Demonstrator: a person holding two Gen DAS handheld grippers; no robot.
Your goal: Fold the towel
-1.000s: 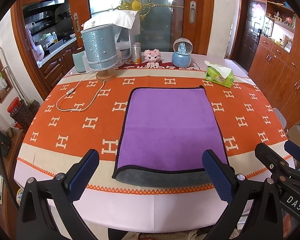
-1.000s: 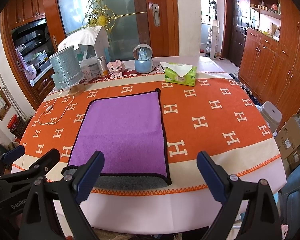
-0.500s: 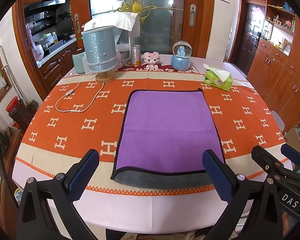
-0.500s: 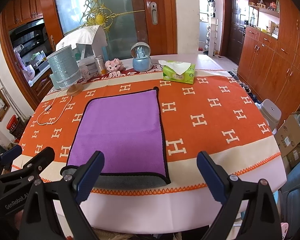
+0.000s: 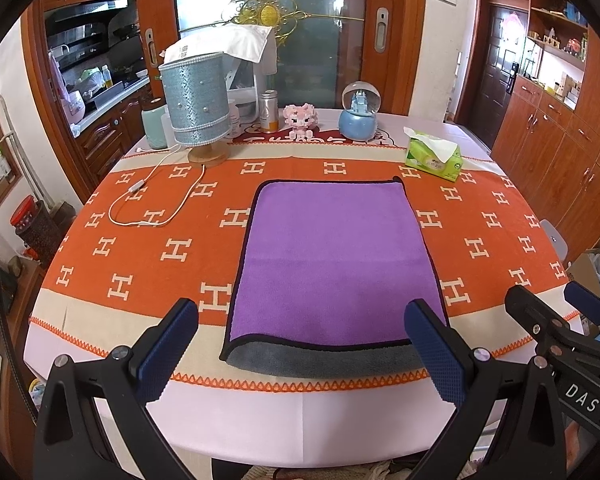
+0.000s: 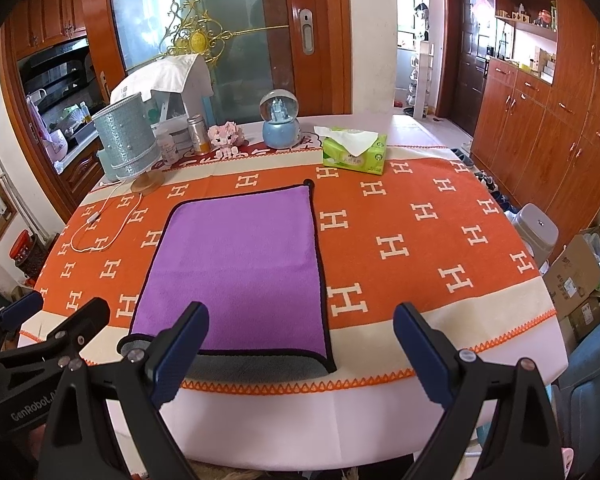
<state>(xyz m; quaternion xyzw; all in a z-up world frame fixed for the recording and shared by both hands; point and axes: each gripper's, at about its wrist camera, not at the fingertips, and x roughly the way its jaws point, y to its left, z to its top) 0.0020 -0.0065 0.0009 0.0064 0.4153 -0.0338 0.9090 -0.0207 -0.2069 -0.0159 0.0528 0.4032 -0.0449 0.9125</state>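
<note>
**Both grippers spread above the table's near edge, folded towel ahead**

The left gripper (image 5: 302,346) has its blue-padded fingers (image 5: 168,350) spread wide, with nothing between them; it hangs over the near edge of the table, short of the cloth. The right gripper (image 6: 300,346) is likewise wide apart and empty, and sits just beside the left one, each showing at the edge of the other's view.

Ahead of both lies the purple towel (image 5: 336,264), flat on the orange H-patterned tablecloth (image 5: 140,248), folded so that a purple layer lies over a grey one. A strip of the grey layer (image 5: 324,362) shows beyond the purple edge along the near side, close to the cloth's orange zigzag border. The towel's edges are bound in black.

Farther back stand a silver-blue table lamp (image 5: 196,108) with its white cord (image 5: 152,204) looped on the cloth, a small pink figure (image 5: 300,120), a blue snow globe (image 5: 358,116) and a green tissue box (image 5: 434,156).
</note>
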